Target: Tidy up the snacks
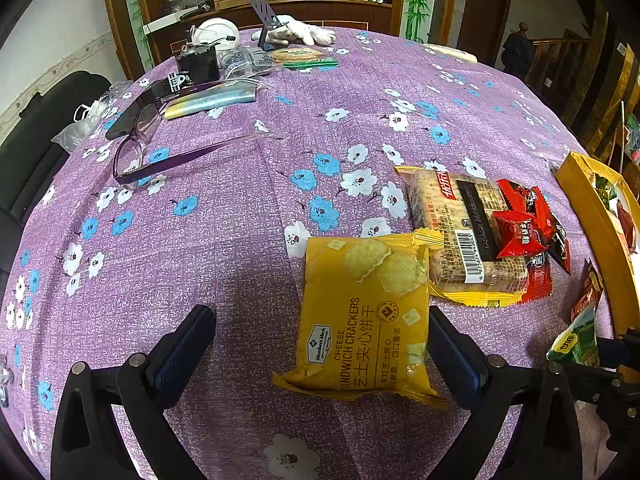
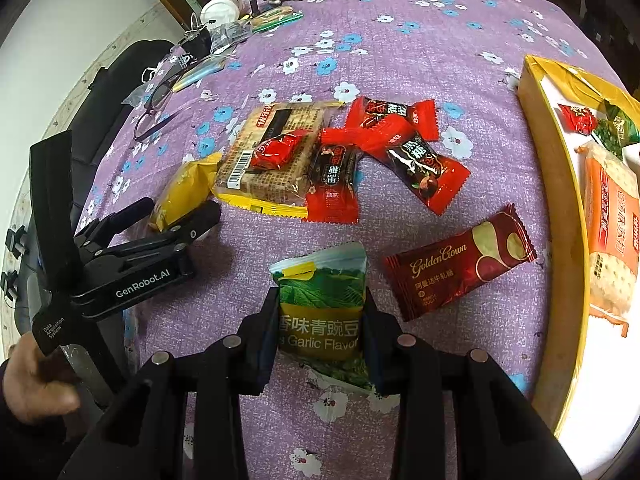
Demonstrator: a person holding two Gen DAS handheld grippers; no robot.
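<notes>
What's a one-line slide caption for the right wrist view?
Right gripper clamps a green garlic pea packet above the purple floral tablecloth, red candies scattered beyond, yellow tray at right.

my tabletop (image 1: 248, 208) is covered in a woven, matt purple cloth with a grainy look and printed flowers, and the yellow cracker packet (image 1: 360, 320) on it is smooth plastic film with a soft sheen, like the crinkly glossy red candy wrappers (image 2: 400, 136) and the dark red golden crown packet (image 2: 460, 264). the green pea packet (image 2: 324, 308) between my right hand-held gripper (image 2: 320, 344) pads is shiny printed film, and both that and my left hand-held gripper (image 1: 320, 356) are matt black plastic with round bare-metal pins. the box (image 2: 548, 184) at the side looks like yellow cardboard, and the glasses (image 1: 160, 152) are glossy translucent purple plastic.
</notes>
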